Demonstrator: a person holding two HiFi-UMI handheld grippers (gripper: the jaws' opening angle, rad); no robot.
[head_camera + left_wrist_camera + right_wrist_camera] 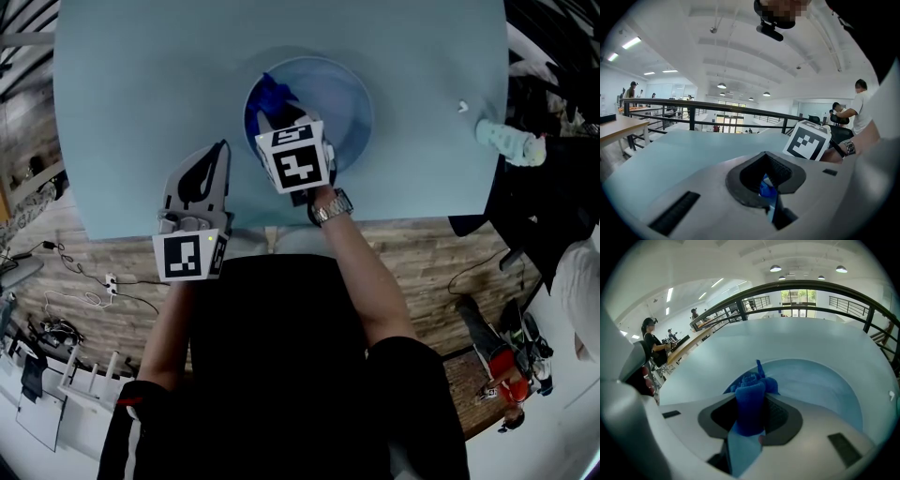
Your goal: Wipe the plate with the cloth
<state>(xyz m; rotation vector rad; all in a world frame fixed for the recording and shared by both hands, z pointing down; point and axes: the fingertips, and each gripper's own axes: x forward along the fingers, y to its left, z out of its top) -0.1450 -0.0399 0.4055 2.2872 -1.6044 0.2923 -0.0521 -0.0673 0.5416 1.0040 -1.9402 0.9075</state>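
Blue cloth (750, 401) is sitting bunched in the right claw (751, 416), which is clenching it between both jaws. The wad is hanging over the left part of the pale blue plate (820, 380). In the head view the plate (352, 103) is lying near the near edge of the surface (131, 112), a little right of centre.

Left claw (220, 150) is resting on the surface just beside the plate, not touching it, with its jaws drawn together. A blue sliver is showing in their slot; cannot tell what it is.

Markings: black-and-white square patterns are showing on the marker cubes (297, 157).

Bare surface is running wide to the left and beyond the plate. At the right edge a pale rolled object (511, 141) is lying, well apart from the plate.
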